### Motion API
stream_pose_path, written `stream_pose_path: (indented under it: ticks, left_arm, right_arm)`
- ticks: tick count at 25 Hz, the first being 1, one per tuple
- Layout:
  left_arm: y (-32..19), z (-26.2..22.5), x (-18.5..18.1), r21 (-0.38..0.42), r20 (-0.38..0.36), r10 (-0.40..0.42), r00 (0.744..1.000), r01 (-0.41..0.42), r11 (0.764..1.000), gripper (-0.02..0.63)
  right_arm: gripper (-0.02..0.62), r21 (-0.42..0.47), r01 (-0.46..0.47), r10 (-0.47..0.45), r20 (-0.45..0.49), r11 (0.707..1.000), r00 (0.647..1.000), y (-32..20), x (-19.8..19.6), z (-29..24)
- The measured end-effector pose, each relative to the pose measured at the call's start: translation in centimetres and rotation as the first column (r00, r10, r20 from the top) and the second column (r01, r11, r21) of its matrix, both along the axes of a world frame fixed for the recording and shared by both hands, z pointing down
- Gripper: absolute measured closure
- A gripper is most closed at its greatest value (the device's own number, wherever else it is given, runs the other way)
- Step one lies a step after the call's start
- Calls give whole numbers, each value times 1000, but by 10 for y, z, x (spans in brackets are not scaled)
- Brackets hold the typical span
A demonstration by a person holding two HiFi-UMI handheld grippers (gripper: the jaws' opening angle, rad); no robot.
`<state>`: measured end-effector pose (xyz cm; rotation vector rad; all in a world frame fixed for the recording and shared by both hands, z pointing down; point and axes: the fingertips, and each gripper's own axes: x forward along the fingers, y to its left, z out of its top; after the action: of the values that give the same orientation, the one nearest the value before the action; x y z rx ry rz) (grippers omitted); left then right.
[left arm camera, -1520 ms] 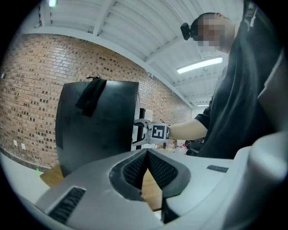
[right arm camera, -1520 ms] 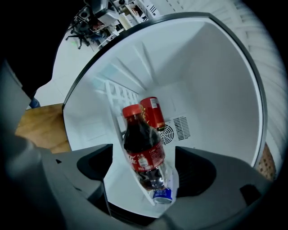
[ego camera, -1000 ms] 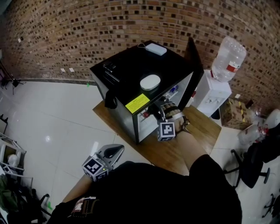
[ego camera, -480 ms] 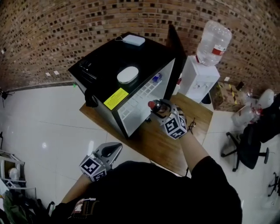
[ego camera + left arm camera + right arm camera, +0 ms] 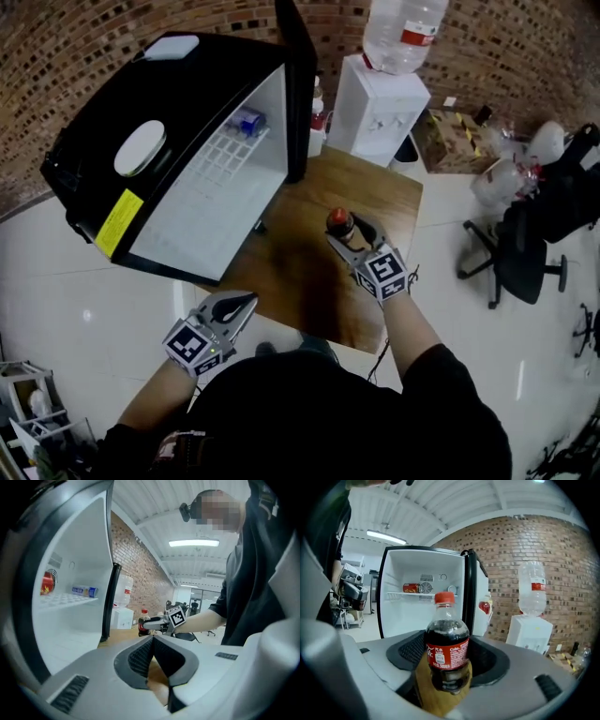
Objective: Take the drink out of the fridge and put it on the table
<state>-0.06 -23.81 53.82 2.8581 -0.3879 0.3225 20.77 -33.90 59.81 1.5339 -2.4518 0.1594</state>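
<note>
Right hand-held gripper (image 5: 349,236) clamps the cola bottle (image 5: 446,648), jaws hiding its lower sides.

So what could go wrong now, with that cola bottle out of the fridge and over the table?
1. The cola bottle seems to hang just above the table, held in the right gripper's jaws. Letting go too early could drop or topple it.
2. The fridge door stands wide open, so the red can on the shelf may warm up.
</note>
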Motion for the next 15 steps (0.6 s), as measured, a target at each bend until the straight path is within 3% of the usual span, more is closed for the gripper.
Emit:
stream_pose_path:
  ticks: [9,15]
  left_arm:
    - [-8,99,120,-95,23,106,994,-103,990,609]
    - [-11,132,164,-137,8,124,992,-121,983,609]
  right_arm:
    - [291,26,17,-20,136,1000,991,6,30,81]
    - [290,51,4,-14,200,999,980,4,47,115]
